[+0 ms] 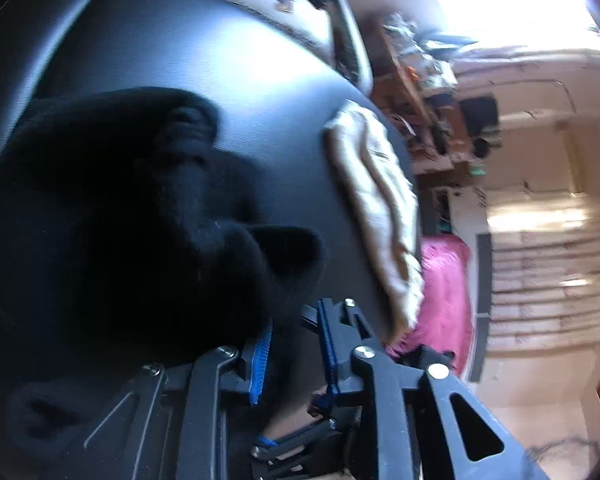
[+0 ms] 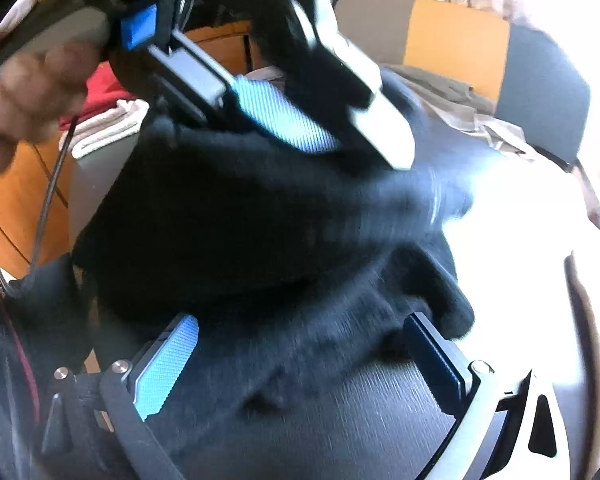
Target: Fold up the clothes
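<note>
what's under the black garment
The black garment lies on a dark table; whatever sits beneath its bunched folds is covered. A beige cloth lies beside it.

the garment (image 1: 132,220) lies on the table (image 1: 204,64). a folded cloth (image 1: 380,208) lies to its right, near the table's edge.

Fuzzy black knit garment (image 2: 228,216) on matt, fine-grained dark table (image 1: 204,64)

Your left wrist cam sits rolled sideways, close over dark table (image 1: 228,64), looking across it toward room beyond. Right wrist cam faces opposite way, very close, toward left gripper (image 2: 332,128). Both views share black garment (image 1: 112,240) (image 2: 228,216) on table.
</note>
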